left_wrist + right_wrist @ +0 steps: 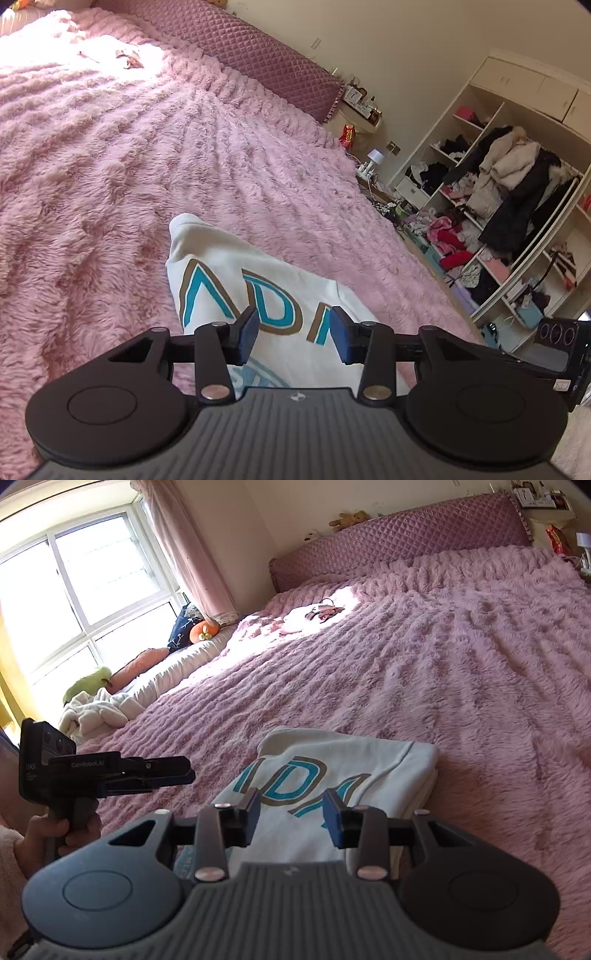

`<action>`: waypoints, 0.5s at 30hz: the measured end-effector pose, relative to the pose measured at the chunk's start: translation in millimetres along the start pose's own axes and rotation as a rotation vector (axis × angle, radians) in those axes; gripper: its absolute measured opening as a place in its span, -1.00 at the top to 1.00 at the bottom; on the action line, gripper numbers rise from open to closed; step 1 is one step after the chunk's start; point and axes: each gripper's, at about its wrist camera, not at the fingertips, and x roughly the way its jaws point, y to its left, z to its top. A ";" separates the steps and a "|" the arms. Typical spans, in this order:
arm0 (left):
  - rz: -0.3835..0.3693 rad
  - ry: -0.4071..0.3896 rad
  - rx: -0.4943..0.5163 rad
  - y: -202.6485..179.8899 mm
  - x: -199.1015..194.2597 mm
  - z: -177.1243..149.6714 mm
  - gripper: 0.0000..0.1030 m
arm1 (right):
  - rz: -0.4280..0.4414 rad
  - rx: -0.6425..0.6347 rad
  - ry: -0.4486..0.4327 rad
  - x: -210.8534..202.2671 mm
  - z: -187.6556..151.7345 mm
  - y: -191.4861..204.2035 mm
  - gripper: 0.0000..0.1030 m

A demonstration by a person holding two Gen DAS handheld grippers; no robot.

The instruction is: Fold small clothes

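Observation:
A white garment with teal and brown letters (236,288) lies folded on the pink fluffy bedspread (110,166). It also shows in the right wrist view (332,771). My left gripper (293,334) is open and empty, hovering just above the garment's near part. My right gripper (290,818) is open and empty too, above the garment's near edge. The left gripper also shows from the side in the right wrist view (147,773), held in a hand at the left, off the garment.
A quilted purple headboard (399,542) runs along the far side of the bed. An open wardrobe full of clothes (509,206) stands to the right. Plush toys and a crumpled white cloth (96,712) lie by the window. A small item (321,611) lies far up the bed.

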 end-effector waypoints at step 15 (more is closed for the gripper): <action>0.081 0.169 0.002 -6.7 14.6 -91.8 -0.08 | -0.112 0.260 0.101 3.9 -98.1 -15.1 0.38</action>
